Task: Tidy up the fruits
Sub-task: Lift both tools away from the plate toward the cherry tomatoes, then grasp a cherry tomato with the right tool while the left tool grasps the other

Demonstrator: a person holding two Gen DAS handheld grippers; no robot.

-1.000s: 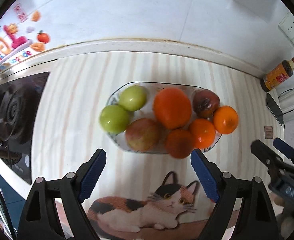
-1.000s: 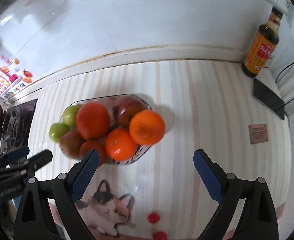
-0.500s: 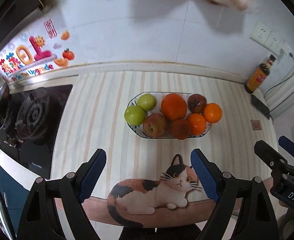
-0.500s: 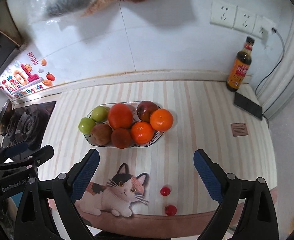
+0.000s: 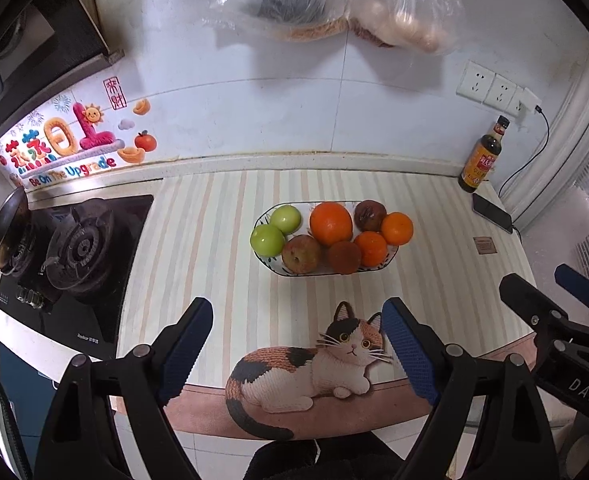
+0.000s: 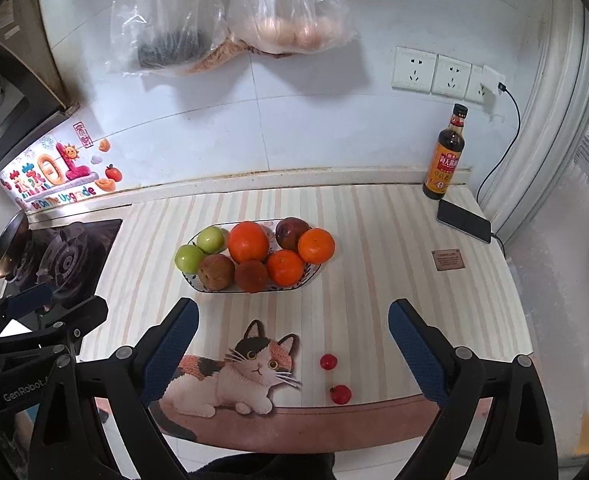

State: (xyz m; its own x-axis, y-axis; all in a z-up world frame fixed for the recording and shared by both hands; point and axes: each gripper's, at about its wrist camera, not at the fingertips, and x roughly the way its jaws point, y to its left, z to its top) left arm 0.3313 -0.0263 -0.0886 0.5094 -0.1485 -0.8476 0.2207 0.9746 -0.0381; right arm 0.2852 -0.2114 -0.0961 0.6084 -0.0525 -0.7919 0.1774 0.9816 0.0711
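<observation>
Left hand-held gripper [image 5: 298, 338]: black plastic arms with ribbed blue pads are seen spread wide, nothing between them.
Stove [image 5: 74, 248]: a glossy black glass top with round cast burners is seen far left of both grippers; a metal pan [image 5: 2, 232] rests at its edge.
Desk [image 6: 394, 288]: it is covered by a matte mat of pale vertical stripes, with a printed calico cat [image 6: 234, 372] below the gripper pads.
Fruit dish [image 5: 268, 262]: an oval, shallow, patterned dish is placed ahead of both grippers, between their fingers in line of sight but well apart from them.
Fruits: two smooth green apples [image 5: 268, 239] are piled at the dish's left, a dull reddish apple [image 5: 301, 253] beside them, a large glossy orange [image 5: 330, 223] in the middle, smaller oranges [image 5: 397, 228] at the right.
Right hand-held gripper [image 6: 294, 348]: the same blue ribbed pads are held wide apart, empty.
Right view only: two small round red fruits [image 6: 328, 361] are shown lying on the mat outside the dish, between the pads, just right of the cat.
Far right: a dark glass sauce bottle [image 6: 444, 156] with a yellow label stands upright by the tiled wall, a flat black phone [image 6: 464, 220] near it.
</observation>
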